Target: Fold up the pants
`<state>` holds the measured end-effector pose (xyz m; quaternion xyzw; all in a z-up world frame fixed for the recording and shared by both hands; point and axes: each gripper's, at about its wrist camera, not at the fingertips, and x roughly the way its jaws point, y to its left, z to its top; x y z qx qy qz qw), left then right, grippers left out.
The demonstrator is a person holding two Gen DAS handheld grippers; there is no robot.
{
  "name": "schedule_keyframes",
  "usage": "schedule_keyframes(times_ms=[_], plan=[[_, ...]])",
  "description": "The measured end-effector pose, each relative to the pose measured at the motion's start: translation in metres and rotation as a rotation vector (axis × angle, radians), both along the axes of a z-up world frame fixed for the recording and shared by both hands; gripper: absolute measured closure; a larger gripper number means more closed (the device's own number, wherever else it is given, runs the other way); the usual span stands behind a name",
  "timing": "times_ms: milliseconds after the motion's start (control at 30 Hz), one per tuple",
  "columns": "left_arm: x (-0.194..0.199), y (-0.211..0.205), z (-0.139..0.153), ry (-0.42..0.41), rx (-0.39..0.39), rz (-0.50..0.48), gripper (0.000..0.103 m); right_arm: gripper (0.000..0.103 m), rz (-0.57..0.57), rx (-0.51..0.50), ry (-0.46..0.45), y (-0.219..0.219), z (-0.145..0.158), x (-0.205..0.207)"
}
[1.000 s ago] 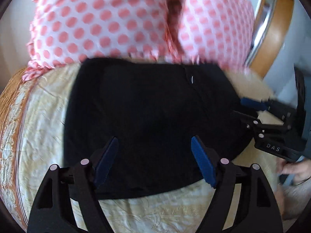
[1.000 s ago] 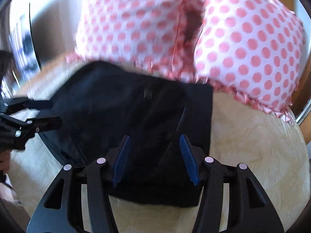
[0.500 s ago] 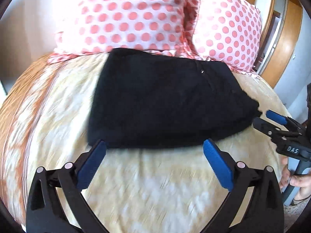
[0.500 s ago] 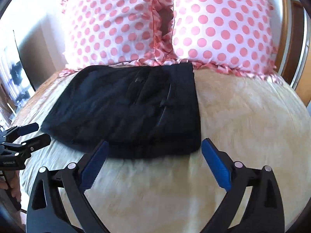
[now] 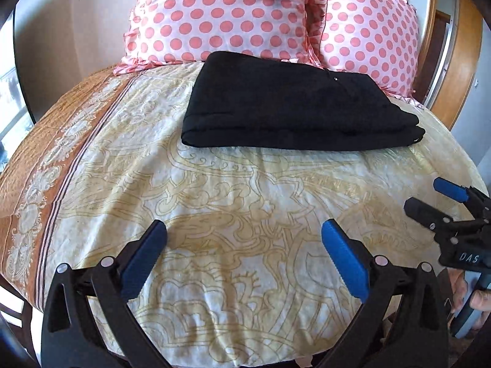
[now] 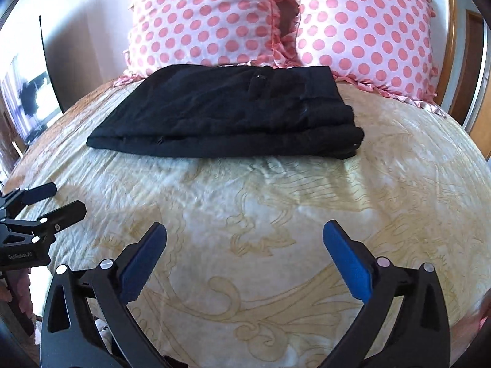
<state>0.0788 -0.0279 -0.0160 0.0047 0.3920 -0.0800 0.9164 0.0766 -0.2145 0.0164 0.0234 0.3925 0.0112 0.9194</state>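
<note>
Black pants (image 5: pixel 294 107) (image 6: pixel 233 113) lie folded into a flat stack on the bed, just in front of the pillows. My left gripper (image 5: pixel 244 239) hovers over bare bedspread well short of the pants, jaws wide and open, nothing between its blue pads (image 5: pixel 345 260). In the same way my right gripper (image 6: pixel 244 239) stands open and empty over the bedspread. Each gripper shows in the other's view: the right gripper (image 5: pixel 426 196) at the right edge, the left gripper (image 6: pixel 58 201) at the left edge, both apart from the pants.
Two pink polka-dot pillows (image 5: pixel 233 12) (image 6: pixel 365 30) lean at the head of the bed. The cream patterned bedspread (image 5: pixel 233 190) has an orange border (image 5: pixel 40 165) on the left. A wooden headboard (image 5: pixel 460 61) stands at the right. A hand (image 5: pixel 472 294) holds the right gripper's handle.
Both grippers opened wide, let go of the pants and drew back toward the foot of the bed. The pants stay folded by the pillows.
</note>
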Motion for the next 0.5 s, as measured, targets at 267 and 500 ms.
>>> schedule_keyframes(times_ms=[267,500], plan=[[-0.01,-0.008,-0.006,-0.05,0.071,0.019,0.002,0.001,-0.035,0.003,0.002,-0.002,-0.009,0.0],[-0.016,-0.008,-0.009,-0.1,0.071,0.032,0.002,0.001,-0.045,-0.016,-0.033,0.0,-0.011,-0.005]])
